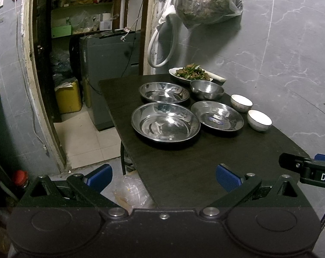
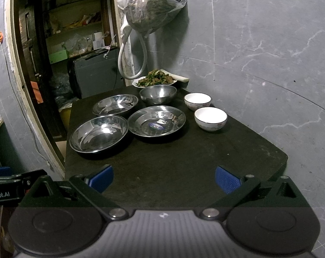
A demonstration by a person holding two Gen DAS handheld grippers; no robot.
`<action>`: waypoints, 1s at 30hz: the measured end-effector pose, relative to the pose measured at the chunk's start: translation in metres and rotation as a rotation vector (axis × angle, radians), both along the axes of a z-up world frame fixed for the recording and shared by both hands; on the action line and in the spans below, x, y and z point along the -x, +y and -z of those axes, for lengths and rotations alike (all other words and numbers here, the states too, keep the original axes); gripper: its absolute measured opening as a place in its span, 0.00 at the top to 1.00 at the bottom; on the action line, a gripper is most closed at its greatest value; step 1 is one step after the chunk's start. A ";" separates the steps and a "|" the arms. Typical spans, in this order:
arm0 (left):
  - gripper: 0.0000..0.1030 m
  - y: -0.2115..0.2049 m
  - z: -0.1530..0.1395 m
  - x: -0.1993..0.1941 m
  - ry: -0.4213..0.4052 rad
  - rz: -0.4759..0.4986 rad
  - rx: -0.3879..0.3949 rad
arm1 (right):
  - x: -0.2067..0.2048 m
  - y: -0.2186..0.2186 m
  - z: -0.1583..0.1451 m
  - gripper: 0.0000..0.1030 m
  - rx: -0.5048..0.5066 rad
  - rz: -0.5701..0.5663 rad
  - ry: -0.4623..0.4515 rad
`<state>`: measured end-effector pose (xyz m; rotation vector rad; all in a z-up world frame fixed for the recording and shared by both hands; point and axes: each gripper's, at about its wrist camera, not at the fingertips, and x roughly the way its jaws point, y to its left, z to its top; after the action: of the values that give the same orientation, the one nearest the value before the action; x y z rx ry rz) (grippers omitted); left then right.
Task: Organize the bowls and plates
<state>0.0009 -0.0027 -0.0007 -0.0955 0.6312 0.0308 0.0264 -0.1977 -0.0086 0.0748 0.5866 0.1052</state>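
Observation:
On the dark table [image 1: 184,172] lie three shallow steel plates: a near left one [image 1: 165,122] [image 2: 99,133], a far left one [image 1: 164,92] [image 2: 115,105], and one with a blue sticker [image 1: 217,115] [image 2: 157,123]. Behind them stands a deep steel bowl [image 1: 206,89] [image 2: 158,94]. Two white ceramic bowls sit at the right, the nearer [image 1: 259,120] [image 2: 210,118] and the farther [image 1: 241,102] [image 2: 197,101]. My left gripper [image 1: 164,177] and right gripper [image 2: 164,178] both hang open and empty over the table's near edge, well short of the dishes.
A white plate of cooked greens [image 1: 190,74] [image 2: 154,80] sits at the table's far end against the grey wall. A plastic bag [image 1: 207,1] and a white hose [image 1: 162,43] hang above it. Left of the table is an open doorway with shelves and a yellow container [image 1: 68,96].

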 end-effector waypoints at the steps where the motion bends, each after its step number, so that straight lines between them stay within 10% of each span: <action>1: 0.01 0.000 0.000 0.000 0.000 0.000 0.000 | 0.000 0.000 0.000 0.00 0.000 0.000 0.000; 30: 0.01 -0.005 0.002 -0.003 -0.002 0.000 -0.002 | 0.001 -0.002 -0.001 0.00 -0.005 0.002 -0.001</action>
<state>0.0038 -0.0073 -0.0024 -0.0936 0.6293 0.0315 0.0255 -0.1998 -0.0075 0.0801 0.5855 0.1051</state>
